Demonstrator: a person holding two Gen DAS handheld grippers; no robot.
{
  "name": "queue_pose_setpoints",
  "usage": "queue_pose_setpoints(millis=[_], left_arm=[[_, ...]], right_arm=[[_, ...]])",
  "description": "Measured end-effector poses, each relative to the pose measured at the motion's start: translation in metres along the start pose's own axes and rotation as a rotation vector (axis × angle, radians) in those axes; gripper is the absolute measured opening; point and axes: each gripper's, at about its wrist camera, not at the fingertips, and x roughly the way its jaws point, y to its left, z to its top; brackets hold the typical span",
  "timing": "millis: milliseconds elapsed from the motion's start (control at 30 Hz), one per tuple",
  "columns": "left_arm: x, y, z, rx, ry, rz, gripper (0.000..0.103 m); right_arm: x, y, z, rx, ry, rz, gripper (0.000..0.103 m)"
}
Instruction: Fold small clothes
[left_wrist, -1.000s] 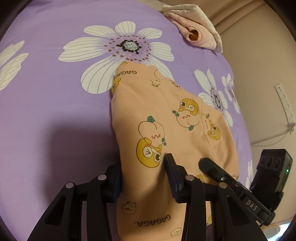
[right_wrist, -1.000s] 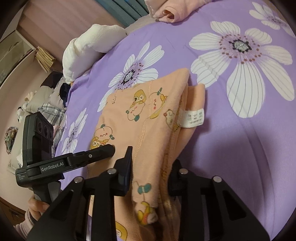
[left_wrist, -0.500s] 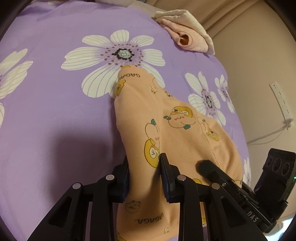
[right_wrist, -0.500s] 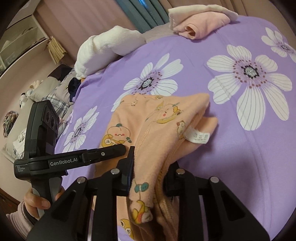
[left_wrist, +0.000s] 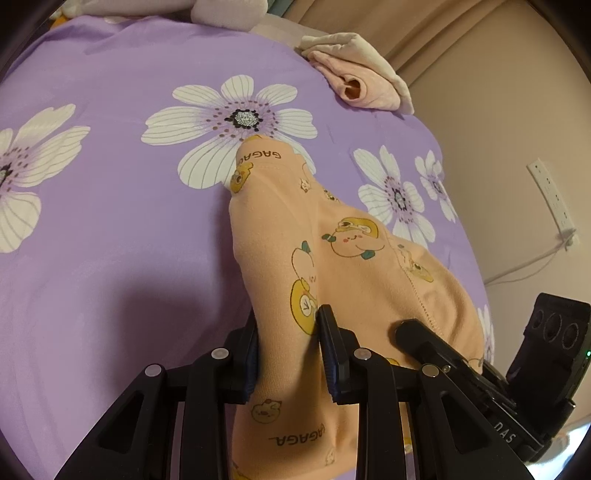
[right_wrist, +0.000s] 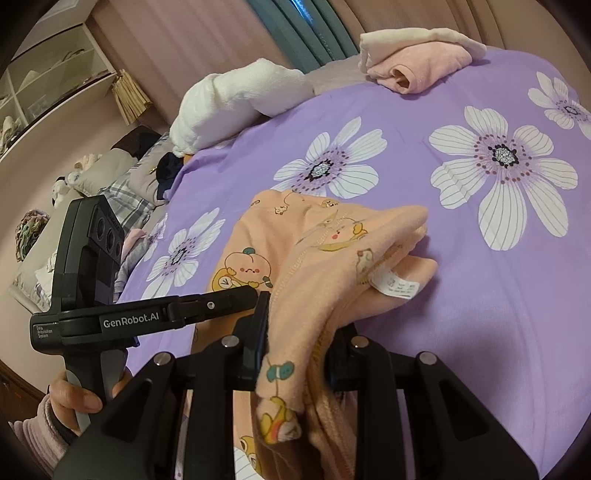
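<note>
A small peach garment (left_wrist: 332, 258) printed with cartoon fruit and "GAGAGA" lettering lies partly lifted off a purple flowered bedsheet (left_wrist: 110, 221). My left gripper (left_wrist: 288, 354) is shut on the garment's near edge. My right gripper (right_wrist: 299, 339) is shut on the same garment (right_wrist: 317, 266) at its other near corner, where the layers bunch and a white care label (right_wrist: 397, 286) hangs out. The far end of the garment still rests on the sheet. The left gripper (right_wrist: 221, 304) also shows in the right wrist view, held by a hand.
A folded pink and cream garment (left_wrist: 362, 85) lies at the far edge of the bed; it also shows in the right wrist view (right_wrist: 413, 62). A white plush pillow (right_wrist: 236, 103) sits at the bed's far left. A wall with a socket (left_wrist: 550, 195) is on the right.
Both grippers have closed on the garment's near edge and lifted it. The cloth has pulled up and bunched, and only its far end now lies on the sheet.
</note>
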Motion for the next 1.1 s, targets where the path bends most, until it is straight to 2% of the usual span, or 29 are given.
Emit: queue_pose_setpoints(millis=[567, 1100], left_arm=[[-0.041, -0.009, -0.035, 0.008, -0.041, 0.032, 0.027], [-0.078, 0.013, -0.049, -0.036, -0.094, 0.058, 0.027]], right_arm=[[-0.032, 0.034, -0.02, -0.056, -0.021, 0.036, 0.025], [-0.031, 0.073, -0.022, -0.144, 0.005, 0.08, 0.025]])
